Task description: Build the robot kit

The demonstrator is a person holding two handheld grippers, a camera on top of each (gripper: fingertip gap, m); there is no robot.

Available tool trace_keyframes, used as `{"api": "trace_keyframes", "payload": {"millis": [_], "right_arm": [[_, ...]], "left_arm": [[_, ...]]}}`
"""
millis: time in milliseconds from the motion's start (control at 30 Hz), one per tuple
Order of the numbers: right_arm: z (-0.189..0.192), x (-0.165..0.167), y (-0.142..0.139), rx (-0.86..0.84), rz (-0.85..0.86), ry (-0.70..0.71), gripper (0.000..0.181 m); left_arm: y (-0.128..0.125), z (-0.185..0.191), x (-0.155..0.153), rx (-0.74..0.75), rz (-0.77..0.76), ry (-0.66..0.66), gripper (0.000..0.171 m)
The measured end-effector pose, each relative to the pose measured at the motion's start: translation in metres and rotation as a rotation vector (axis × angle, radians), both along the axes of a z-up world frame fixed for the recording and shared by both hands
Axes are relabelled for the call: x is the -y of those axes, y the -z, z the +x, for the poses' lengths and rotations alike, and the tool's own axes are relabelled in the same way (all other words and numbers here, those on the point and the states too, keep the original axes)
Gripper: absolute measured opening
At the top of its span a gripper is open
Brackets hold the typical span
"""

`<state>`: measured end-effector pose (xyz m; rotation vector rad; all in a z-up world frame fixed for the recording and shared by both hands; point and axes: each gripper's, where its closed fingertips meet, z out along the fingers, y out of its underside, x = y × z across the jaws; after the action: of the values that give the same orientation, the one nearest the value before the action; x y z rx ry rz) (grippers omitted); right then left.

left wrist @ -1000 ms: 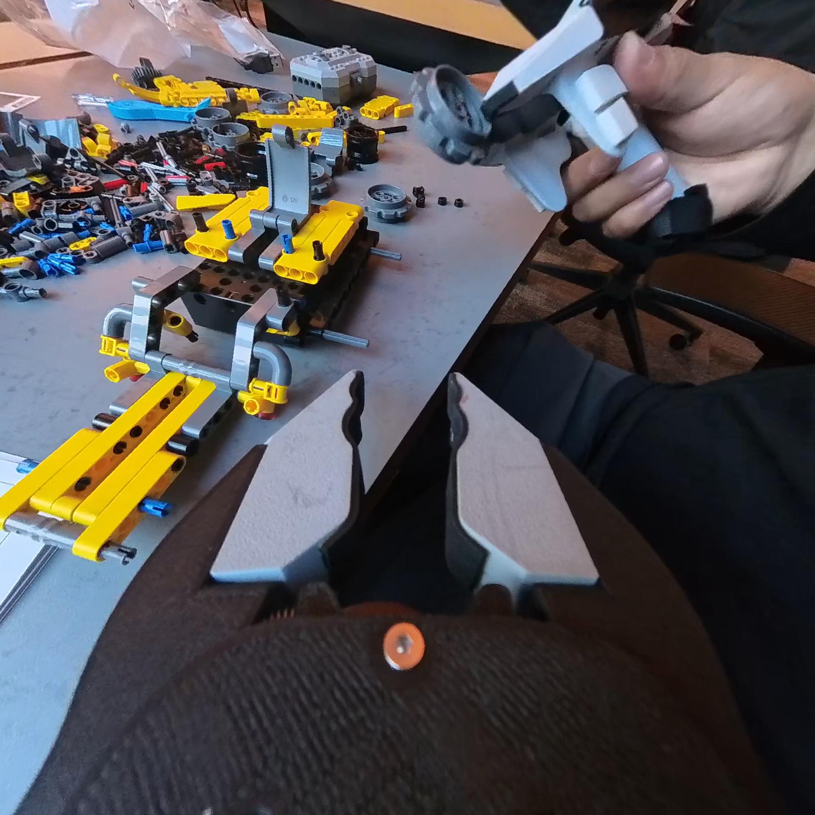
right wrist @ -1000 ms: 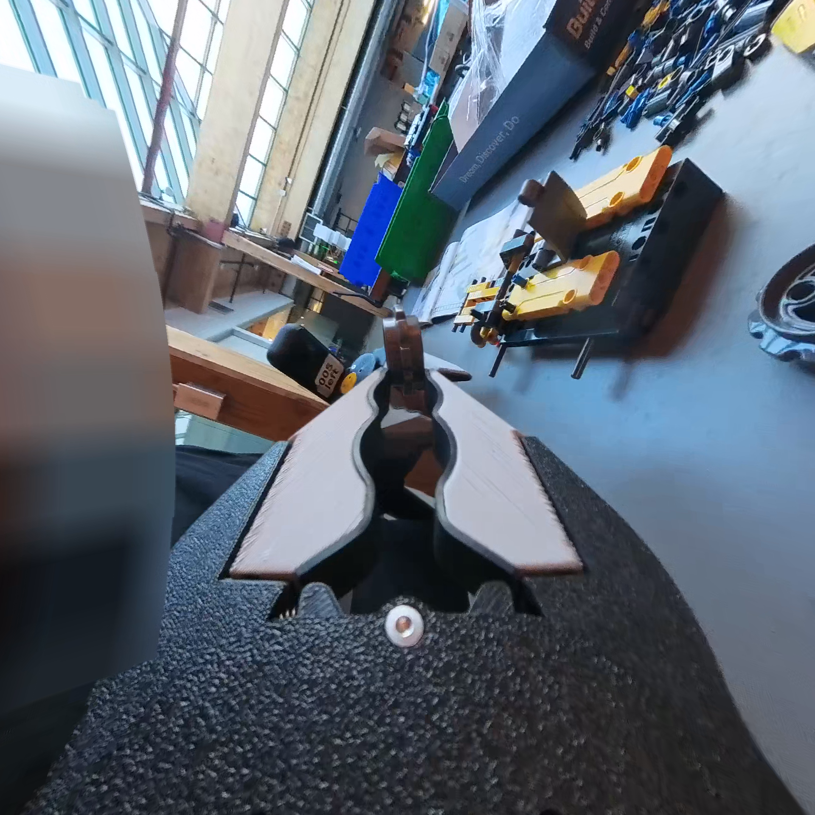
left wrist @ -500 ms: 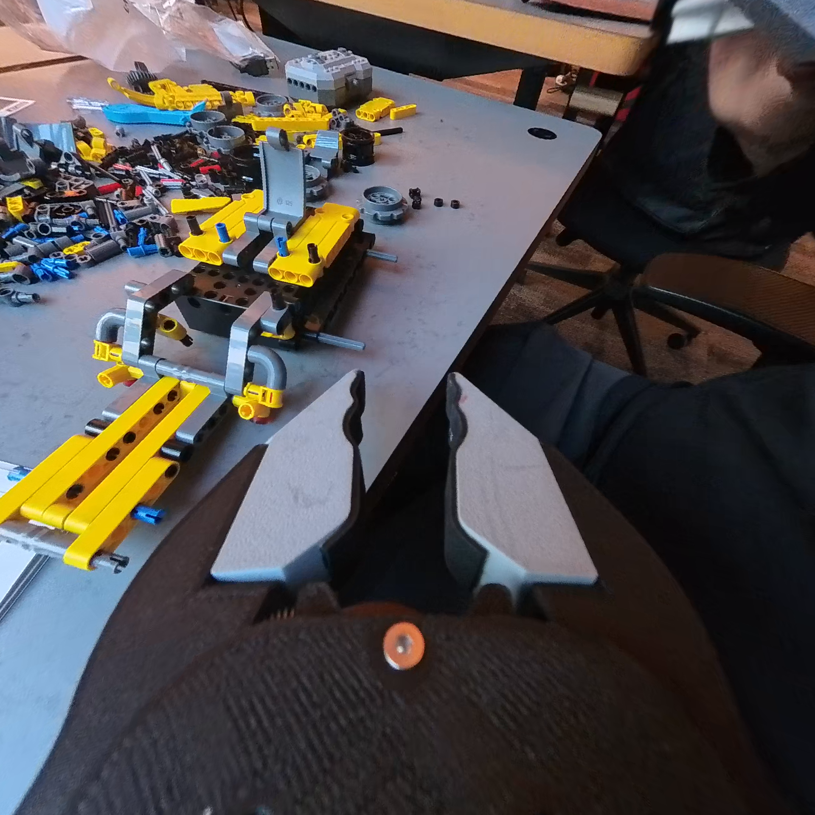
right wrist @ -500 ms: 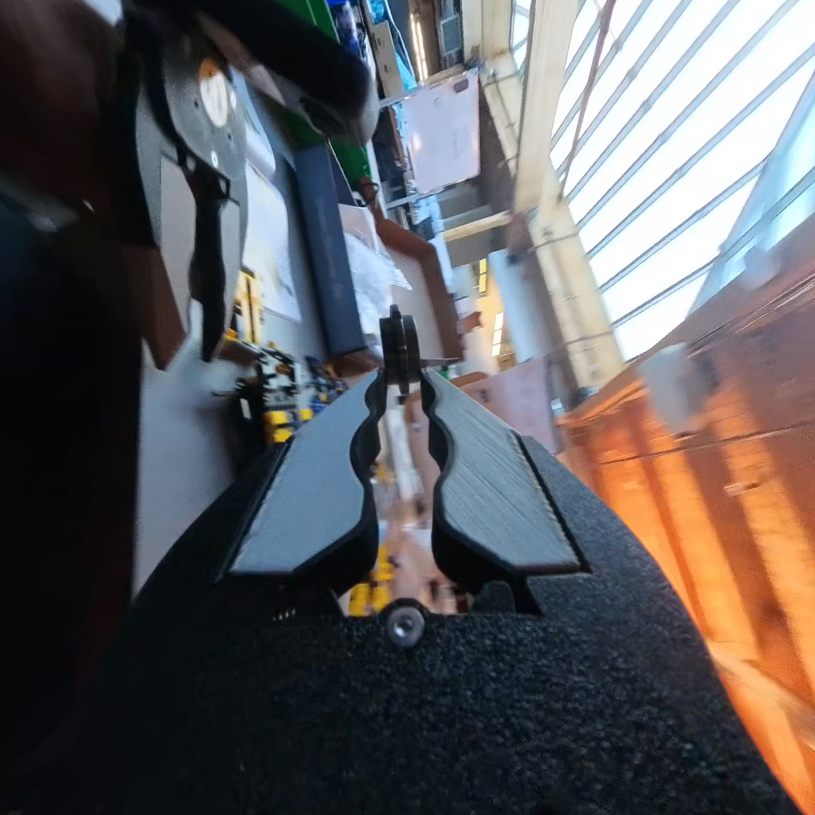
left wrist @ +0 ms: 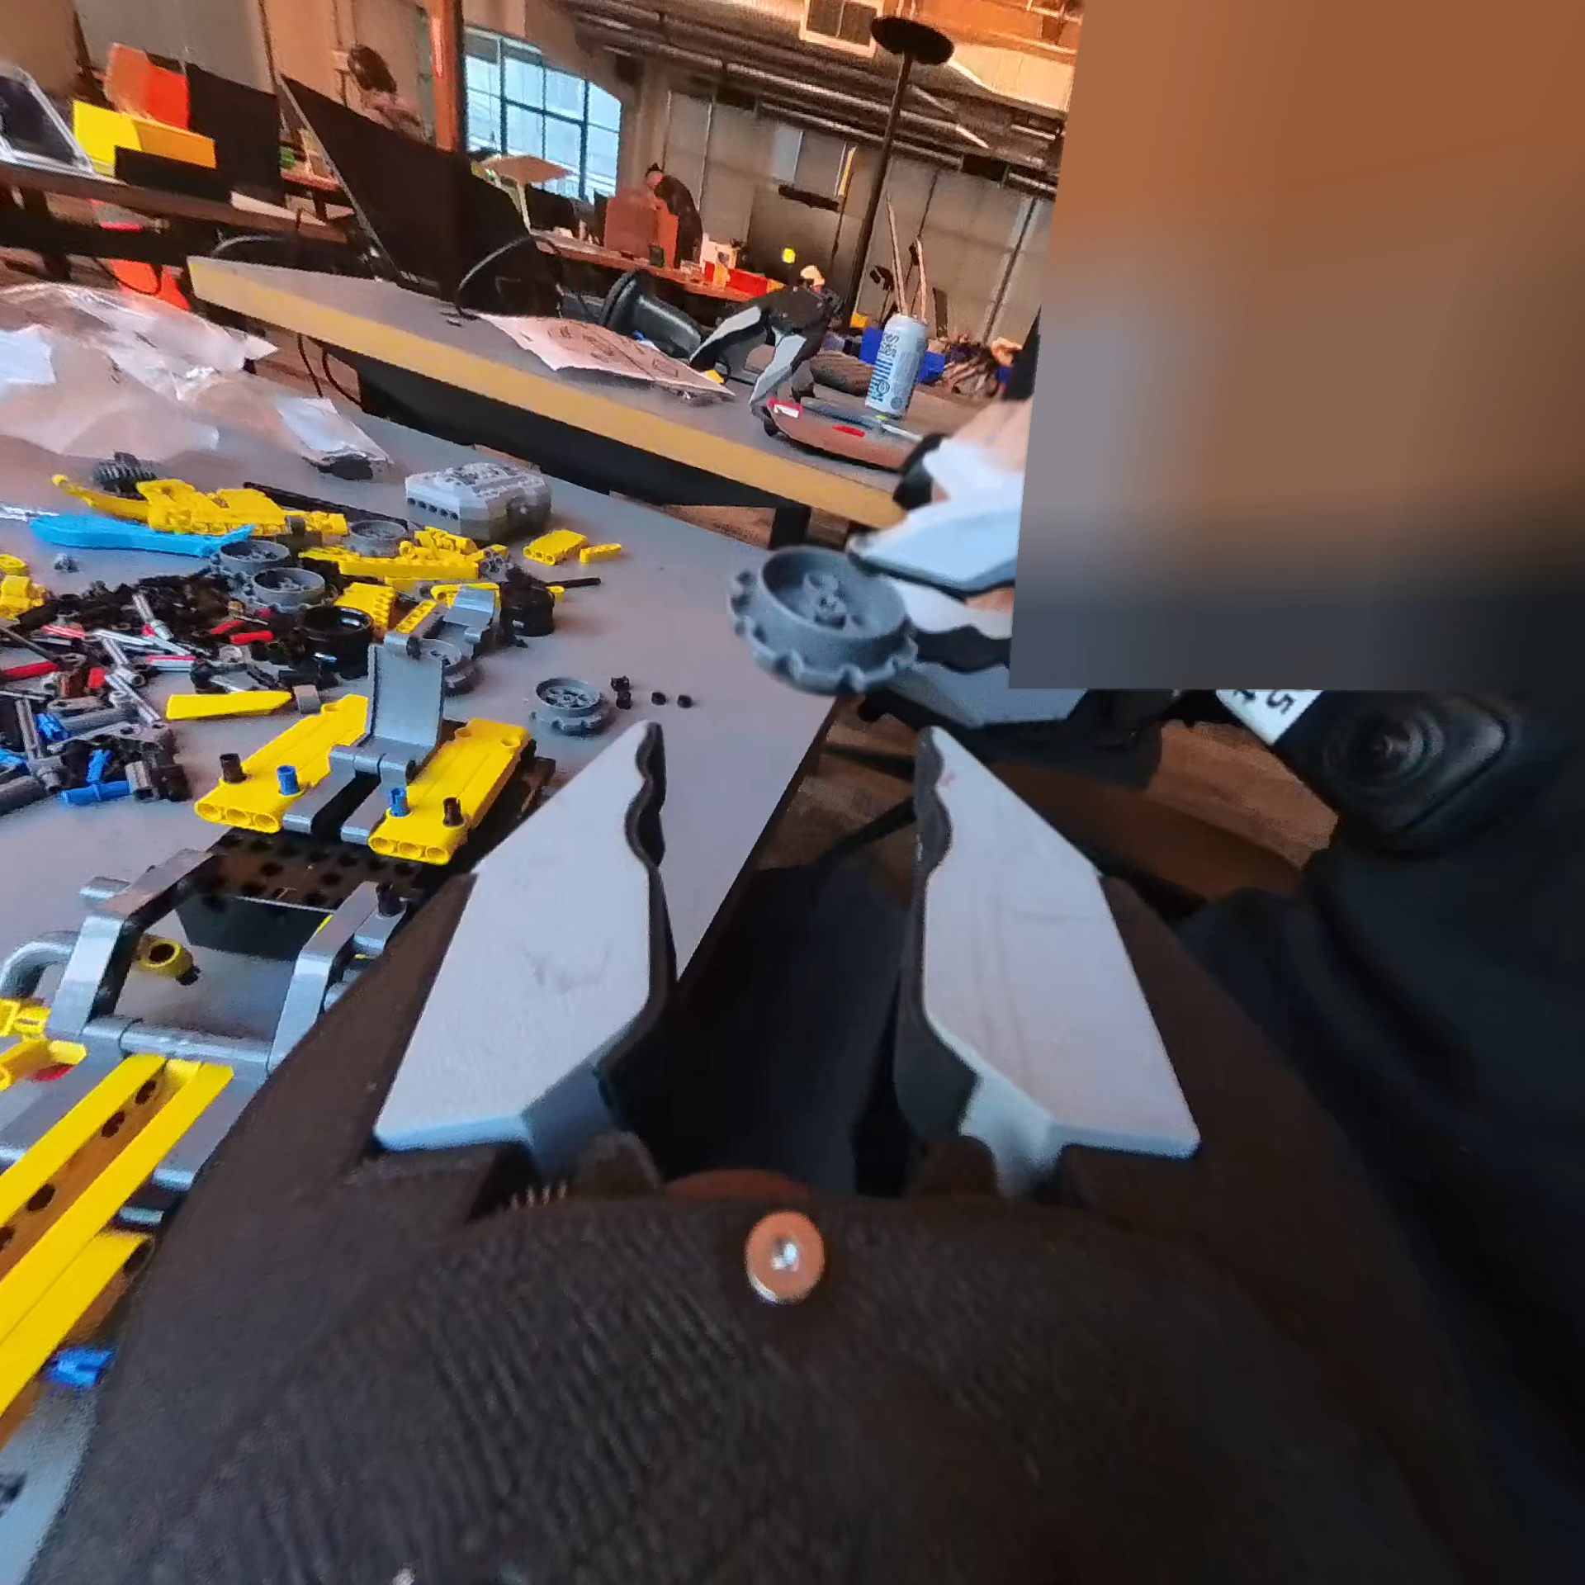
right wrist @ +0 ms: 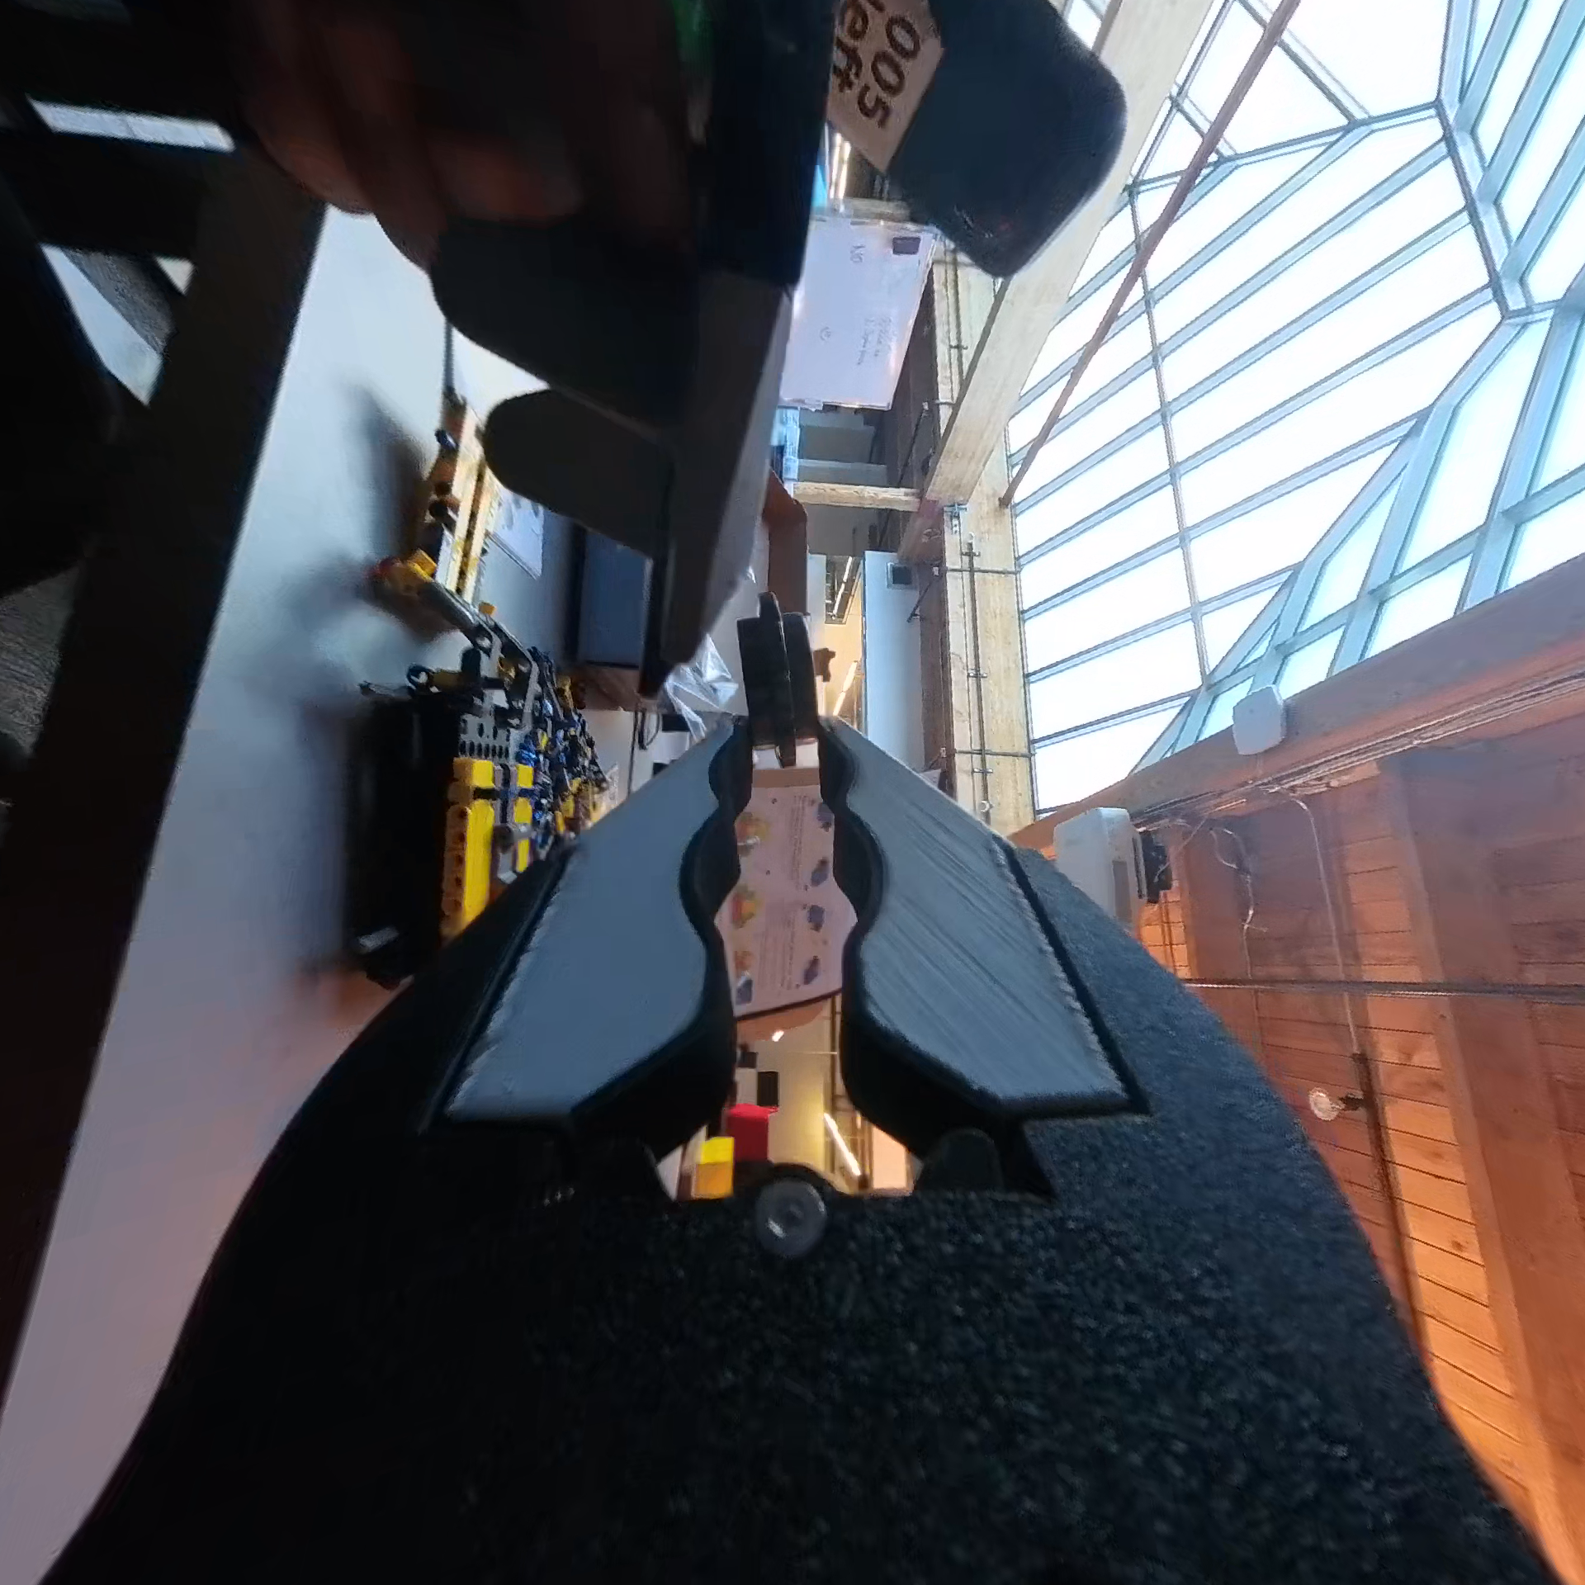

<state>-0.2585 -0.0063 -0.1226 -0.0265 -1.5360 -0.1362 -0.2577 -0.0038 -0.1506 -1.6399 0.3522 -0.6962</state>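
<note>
the left gripper (left wrist: 789, 789) gapes empty over the grey table (left wrist: 712, 772) edge. just ahead, the right gripper (right wrist: 776, 729) pinches a dark grey toothed plastic wheel (left wrist: 819, 622). farther off stands a white printed drink can (left wrist: 894, 362), its writing illegible.

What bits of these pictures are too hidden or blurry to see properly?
- Right gripper, left wrist view: a blur patch covers all but its fingers, shut on the grey wheel.
- Yellow beams, left wrist view: cut off by the left edge.
- Grey wheel, right wrist view: seen edge-on and dark.
- Left gripper: open and empty; its body hides the table beneath.
</note>
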Motion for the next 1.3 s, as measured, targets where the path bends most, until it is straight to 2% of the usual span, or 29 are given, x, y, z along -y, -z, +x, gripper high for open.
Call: {"api": "trace_keyframes", "payload": {"millis": [167,233,433,567,767,833,1200,1267,1300], "right_arm": [[-0.004,0.010,0.020,0.045,-0.032,-0.014,0.014],[-0.004,0.011,0.023,0.054,-0.054,-0.018,0.014],[-0.008,0.012,0.040,0.123,-0.141,-0.026,0.015],[-0.006,0.013,0.041,0.128,-0.196,-0.052,0.014],[-0.004,0.018,0.034,0.121,-0.280,-0.101,0.015],[-0.004,0.019,0.034,0.123,-0.288,-0.107,0.015],[-0.005,0.012,0.037,0.122,-0.329,-0.081,0.014],[-0.006,0.008,0.041,0.139,-0.397,-0.073,0.014],[-0.006,0.005,0.044,0.163,-0.485,-0.071,0.013]], "left_arm": [[-0.004,0.007,0.009,0.121,0.005,0.074,0.050],[0.001,0.003,0.008,0.097,0.002,0.053,0.039],[0.017,0.000,0.010,0.041,-0.043,0.077,0.039],[0.018,0.003,0.011,0.144,-0.089,0.137,0.038],[0.010,0.008,0.016,0.412,-0.159,0.294,0.038],[0.009,0.008,0.017,0.449,-0.165,0.323,0.038],[0.013,0.007,0.013,0.445,-0.175,0.293,0.038],[0.018,0.007,0.011,0.403,-0.177,0.266,0.039],[0.022,0.007,0.009,0.367,-0.181,0.248,0.039]]}}
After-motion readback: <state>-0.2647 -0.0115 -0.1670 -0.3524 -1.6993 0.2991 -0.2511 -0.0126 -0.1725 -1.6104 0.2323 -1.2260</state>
